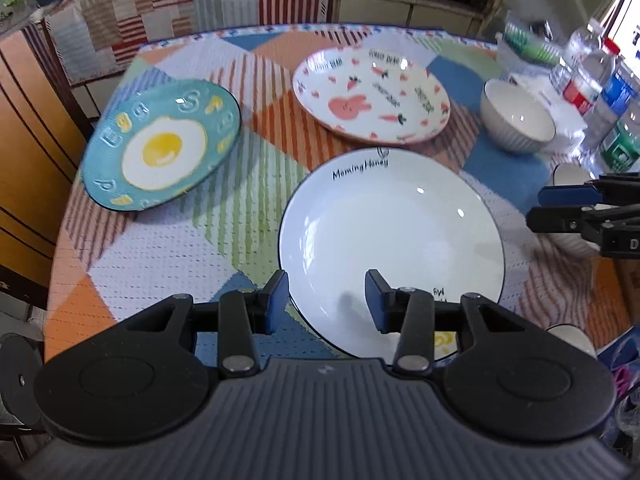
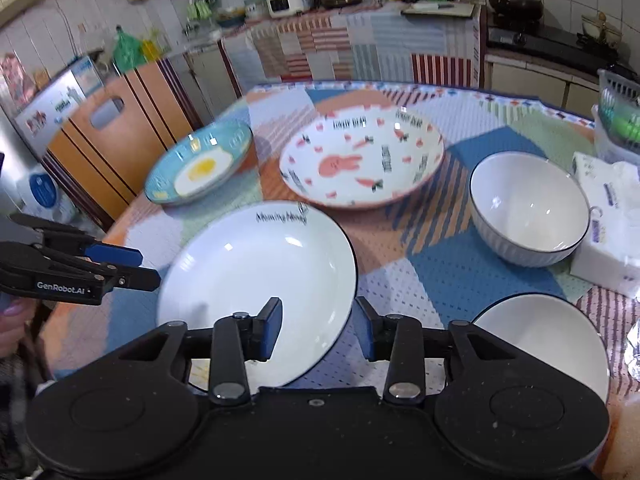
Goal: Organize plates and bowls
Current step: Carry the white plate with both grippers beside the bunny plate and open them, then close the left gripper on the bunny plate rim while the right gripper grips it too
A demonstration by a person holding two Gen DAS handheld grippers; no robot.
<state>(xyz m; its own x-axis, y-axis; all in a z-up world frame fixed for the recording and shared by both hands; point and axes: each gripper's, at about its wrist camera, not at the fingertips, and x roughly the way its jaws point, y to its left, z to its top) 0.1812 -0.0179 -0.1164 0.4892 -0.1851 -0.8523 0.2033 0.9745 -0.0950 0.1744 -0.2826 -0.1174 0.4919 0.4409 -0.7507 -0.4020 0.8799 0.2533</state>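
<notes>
Nothing picked up yet, I judge. On the table (image 1: 168, 248): white plate (image 1: 390, 236) nearest me, carrot plate (image 1: 370, 94) behind it, egg plate (image 1: 162, 146) to the left, tilted w/ one edge up. Two white bowls: one far right (image 2: 528, 216), one near right (image 2: 548, 344). Next I need a claw on the white plate's rim. Left claw (image 1: 326, 302) hovers over its near edge, jaws apart, empty. Right claw (image 2: 318, 330) likewise, by its right edge.
</notes>
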